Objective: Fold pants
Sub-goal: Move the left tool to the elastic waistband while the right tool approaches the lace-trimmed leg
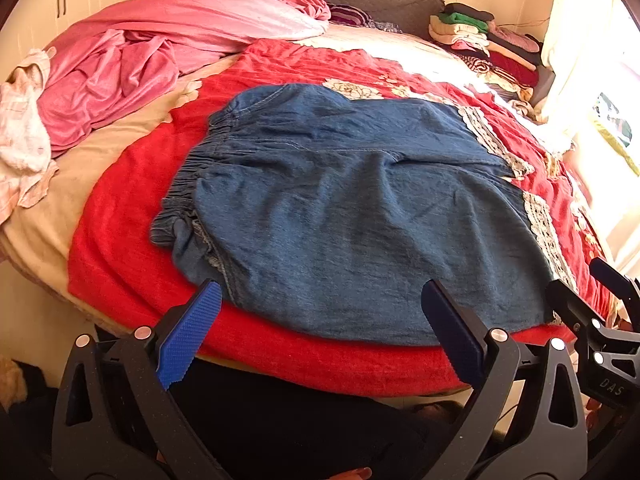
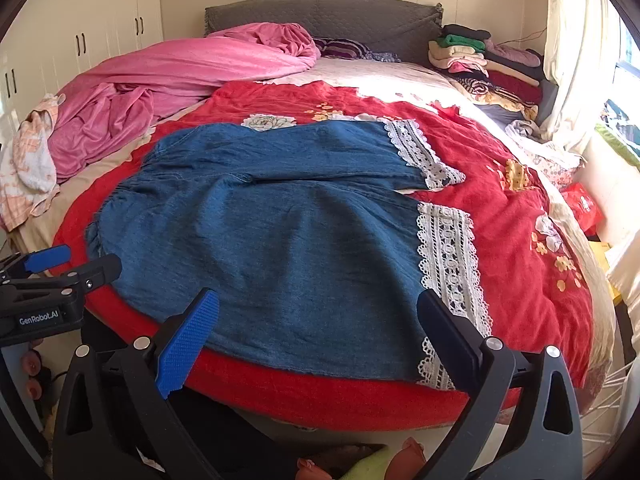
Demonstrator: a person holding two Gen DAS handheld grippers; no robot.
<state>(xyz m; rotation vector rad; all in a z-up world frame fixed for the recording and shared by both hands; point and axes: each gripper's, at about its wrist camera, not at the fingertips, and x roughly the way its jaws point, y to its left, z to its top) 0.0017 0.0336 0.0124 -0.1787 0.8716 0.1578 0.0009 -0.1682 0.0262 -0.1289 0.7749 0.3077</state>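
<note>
At the left lies a pink quilt (image 2: pixel 180 76), pushed aside, probably to leave room for folding. The left gripper (image 1: pixel 320 328) hangs at the near edge of the bed with its jaws wide and nothing between them, close to the waistband (image 1: pixel 188 184) side of the pants (image 1: pixel 340 208). The pants are spread flat on the red blanket (image 2: pixel 520 240), waistband to the left and lace hems (image 2: pixel 448 256) to the right, so both ends are easy to reach. The right gripper (image 2: pixel 318 334) is also wide and empty, near the lace end. Folding seems not yet begun. Far right, a clothes pile (image 2: pixel 488 64) stands by the headboard.
</note>
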